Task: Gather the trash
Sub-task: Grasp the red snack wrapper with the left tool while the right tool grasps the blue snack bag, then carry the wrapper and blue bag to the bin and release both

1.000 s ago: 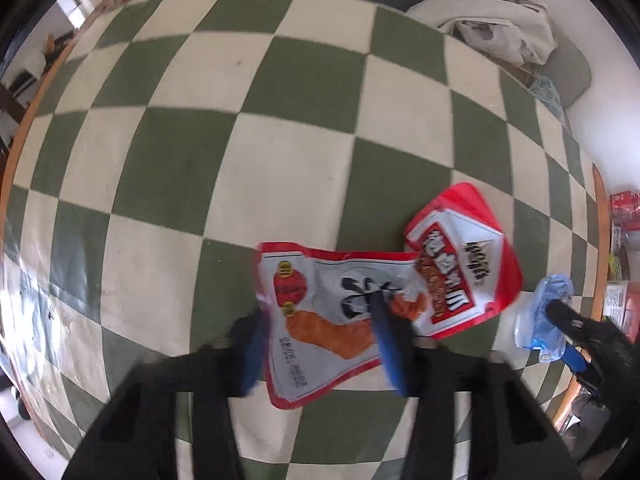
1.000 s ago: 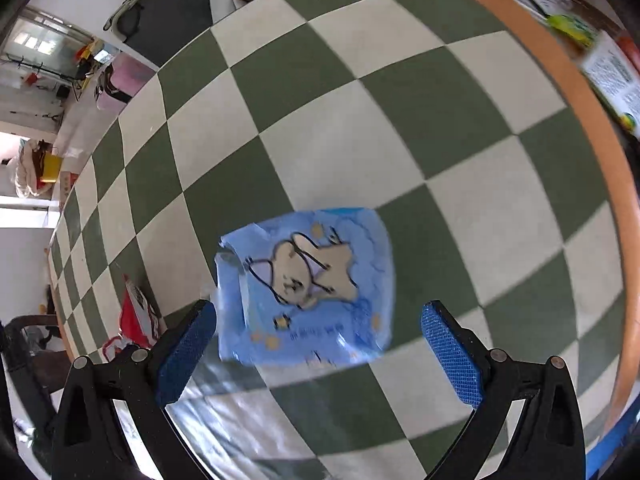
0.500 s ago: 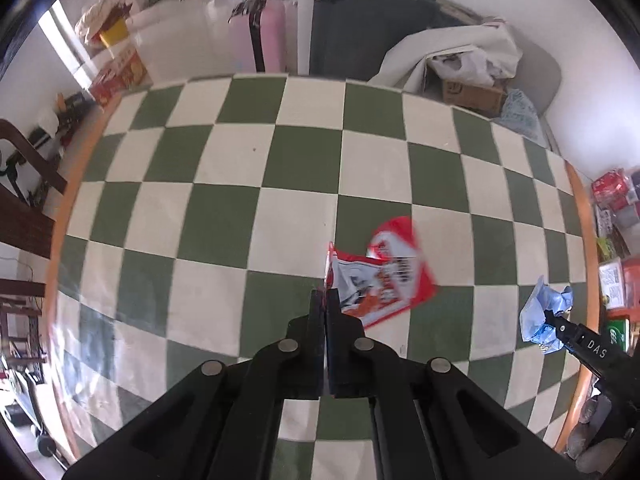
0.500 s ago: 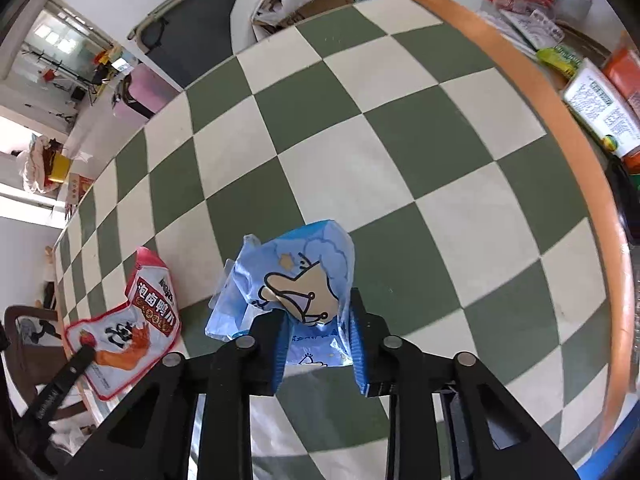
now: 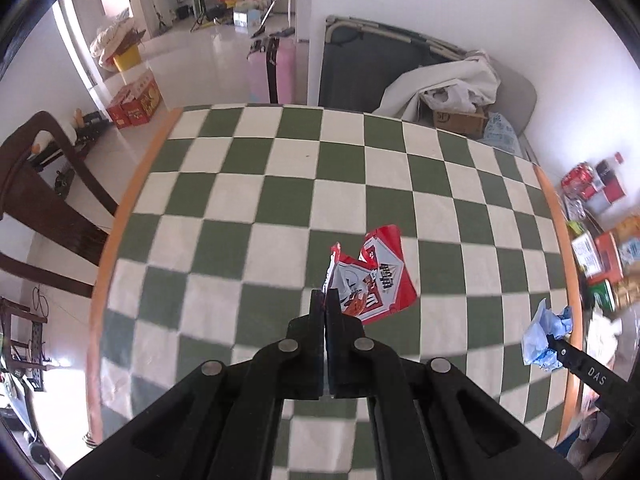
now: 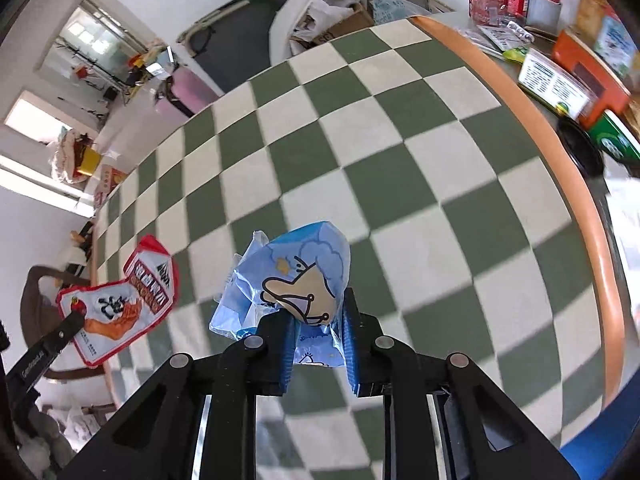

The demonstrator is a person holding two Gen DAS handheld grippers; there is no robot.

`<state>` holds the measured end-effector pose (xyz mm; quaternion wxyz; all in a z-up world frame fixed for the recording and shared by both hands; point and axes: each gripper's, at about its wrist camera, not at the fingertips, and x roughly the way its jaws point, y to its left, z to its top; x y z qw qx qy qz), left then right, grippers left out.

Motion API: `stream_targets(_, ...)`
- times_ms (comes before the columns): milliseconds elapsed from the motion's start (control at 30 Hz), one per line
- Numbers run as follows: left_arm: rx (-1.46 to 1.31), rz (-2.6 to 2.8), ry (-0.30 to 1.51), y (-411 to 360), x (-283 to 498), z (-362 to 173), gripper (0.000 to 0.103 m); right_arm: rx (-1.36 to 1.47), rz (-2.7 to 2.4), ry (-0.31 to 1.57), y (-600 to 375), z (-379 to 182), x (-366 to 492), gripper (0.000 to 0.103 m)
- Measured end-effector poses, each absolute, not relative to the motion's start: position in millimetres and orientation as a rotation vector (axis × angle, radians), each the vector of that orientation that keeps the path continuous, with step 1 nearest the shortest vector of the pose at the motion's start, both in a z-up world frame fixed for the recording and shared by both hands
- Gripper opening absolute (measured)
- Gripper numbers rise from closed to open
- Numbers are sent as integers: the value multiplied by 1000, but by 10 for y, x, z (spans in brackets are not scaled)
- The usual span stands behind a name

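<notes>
My left gripper [image 5: 325, 300] is shut on the edge of a red and white snack wrapper [image 5: 372, 280] and holds it up above the green and white checked table [image 5: 248, 216]. My right gripper [image 6: 318, 320] is shut on a crumpled blue wrapper with a cartoon duck [image 6: 296, 276], also lifted off the table. The blue wrapper shows at the right of the left wrist view [image 5: 546, 336]. The red wrapper shows at the left of the right wrist view [image 6: 124, 300], pinched by the left gripper's fingers [image 6: 72, 322].
The table has an orange rim [image 6: 560, 136]. Boxes, packets and cans [image 6: 568, 76] crowd a surface past its right edge. A dark wooden chair [image 5: 44, 200] stands at the left. A folding cot with cloth and a cardboard box [image 5: 440, 88] stands beyond the far edge.
Both grippers closed on their wrappers and rose well above the table. The red wrapper and the blue wrapper left the tabletop with them.
</notes>
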<state>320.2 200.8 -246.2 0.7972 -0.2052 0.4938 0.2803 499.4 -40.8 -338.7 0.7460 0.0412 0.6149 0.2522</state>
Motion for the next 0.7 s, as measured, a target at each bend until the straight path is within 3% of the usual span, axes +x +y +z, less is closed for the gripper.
stream_targets(367, -406, 501, 1027, 1375, 1524, -2249, 0, 136, 589, 1268, -1068, -2937, 2995, 21)
stream_targets(700, -425, 429, 1125, 841, 137, -2528, 0, 136, 612, 1331, -1639, -3025, 1180, 21)
